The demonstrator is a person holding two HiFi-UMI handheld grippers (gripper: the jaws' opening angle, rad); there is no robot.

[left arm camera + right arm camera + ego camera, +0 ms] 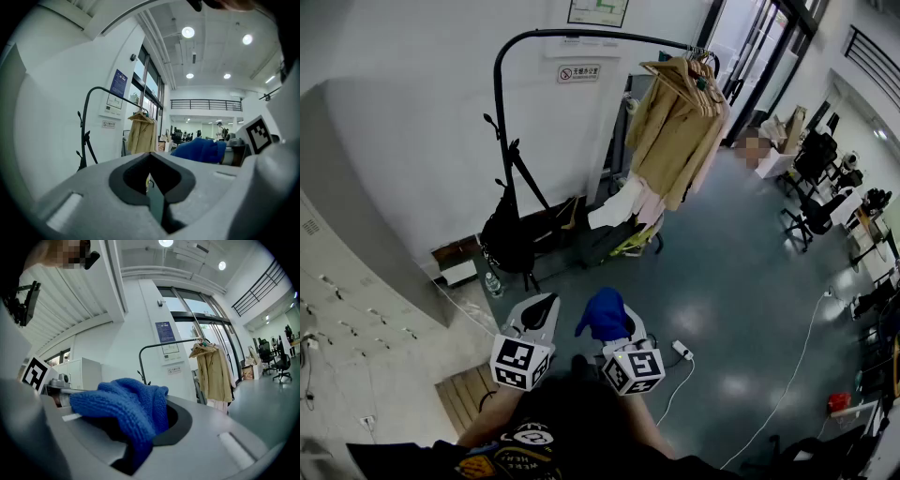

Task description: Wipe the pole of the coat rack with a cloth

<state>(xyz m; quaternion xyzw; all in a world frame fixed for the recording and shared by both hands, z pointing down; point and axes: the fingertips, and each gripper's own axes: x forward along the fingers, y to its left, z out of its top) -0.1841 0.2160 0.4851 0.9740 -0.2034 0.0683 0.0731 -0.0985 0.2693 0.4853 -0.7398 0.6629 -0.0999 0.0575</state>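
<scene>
Though pole [497, 122] distant, knit cloth [124, 406] tight in right tool [149, 434]; left tool [152, 180] seemingly closed.

blue chunky-knit cloth [126, 408] in the right gripper [140, 432], whose fingers [225, 437] are pale grey with dark grey inner pads. left gripper [152, 180] same greys. marker cubes [521, 363] white with black squares. beyond the fingers: black coat rack pole [499, 122], tan coat [675, 131], white wall [412, 141], glossy grey-blue floor [741, 309].

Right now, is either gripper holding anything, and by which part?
Right gripper clamps the blue knitted cloth at a bunched fold; left gripper shut, empty.
</scene>
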